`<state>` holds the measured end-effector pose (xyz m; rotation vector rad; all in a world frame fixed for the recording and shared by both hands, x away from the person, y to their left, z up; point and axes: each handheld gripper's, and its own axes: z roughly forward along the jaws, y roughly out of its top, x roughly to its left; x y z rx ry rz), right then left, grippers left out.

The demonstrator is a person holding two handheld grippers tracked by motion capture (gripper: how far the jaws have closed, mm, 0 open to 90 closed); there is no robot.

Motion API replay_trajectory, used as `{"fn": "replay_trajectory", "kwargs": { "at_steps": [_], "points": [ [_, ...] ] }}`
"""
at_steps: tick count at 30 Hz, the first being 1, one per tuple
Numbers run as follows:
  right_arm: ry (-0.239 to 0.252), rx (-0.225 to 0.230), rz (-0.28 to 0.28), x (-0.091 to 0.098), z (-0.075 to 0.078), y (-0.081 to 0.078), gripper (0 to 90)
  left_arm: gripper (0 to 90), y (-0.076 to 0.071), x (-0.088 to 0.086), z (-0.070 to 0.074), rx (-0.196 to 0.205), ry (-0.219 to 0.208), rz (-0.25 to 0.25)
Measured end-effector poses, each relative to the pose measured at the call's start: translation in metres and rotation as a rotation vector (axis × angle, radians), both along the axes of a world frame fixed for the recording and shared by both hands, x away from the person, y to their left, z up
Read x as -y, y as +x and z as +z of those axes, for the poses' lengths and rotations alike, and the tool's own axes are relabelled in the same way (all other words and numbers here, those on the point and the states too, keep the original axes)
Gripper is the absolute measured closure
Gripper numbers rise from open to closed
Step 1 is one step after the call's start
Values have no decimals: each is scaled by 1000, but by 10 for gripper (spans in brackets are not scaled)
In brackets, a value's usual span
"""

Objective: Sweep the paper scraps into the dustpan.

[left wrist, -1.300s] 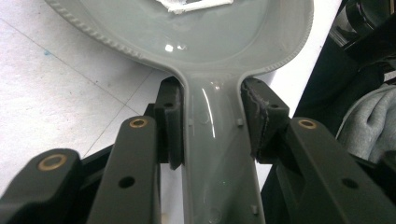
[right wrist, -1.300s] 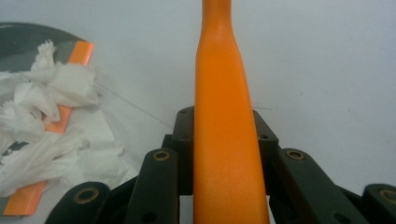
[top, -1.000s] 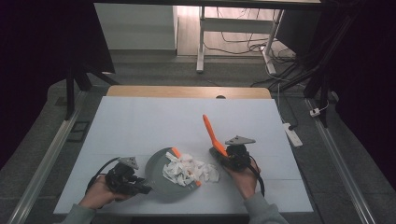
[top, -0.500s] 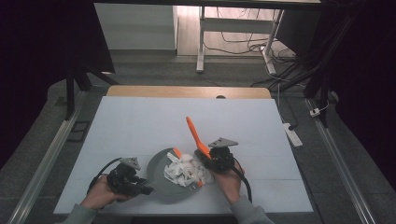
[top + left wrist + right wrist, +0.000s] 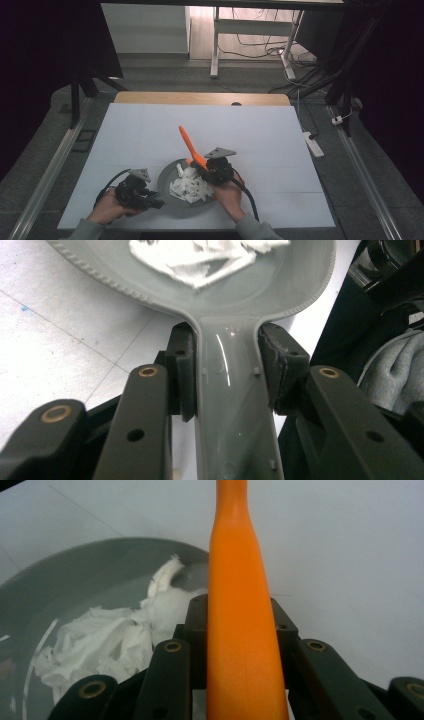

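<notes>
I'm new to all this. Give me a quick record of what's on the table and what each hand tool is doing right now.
Surface: white table top
Dish: grey pan with a handle
Contents: crumpled white paper in the pan
Left gripper: shut on the pan's handle
Right gripper: shut on an orange tool, at the pan's right edge
Orange tool's pose: the end in sight slants up and away from the person

Soft overhead light brightens the white table (image 5: pixel 250 130) amid dark surroundings, with close-up views slightly blurred, grainy.
</notes>
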<state>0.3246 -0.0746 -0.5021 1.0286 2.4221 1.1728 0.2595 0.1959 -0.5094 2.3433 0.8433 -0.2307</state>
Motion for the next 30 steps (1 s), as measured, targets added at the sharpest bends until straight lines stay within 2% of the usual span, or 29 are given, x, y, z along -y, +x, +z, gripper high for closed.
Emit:
{"fn": "replay_trajectory", "kwargs": {
  "at_steps": [7,10,21,30],
  "points": [
    [12,20,100,-28,4,-16,707,612,0,0,0,1,0,-1],
    [5,44,121,-33,7,-20,707,612,0,0,0,1,0,-1],
    [69,94,76,-5,26,-12,707,613,1,0,-1,1,0,-2],
    [87,99,40,13,32,-6,707,612,1,-1,-2,1,-4,2]
  ]
}}
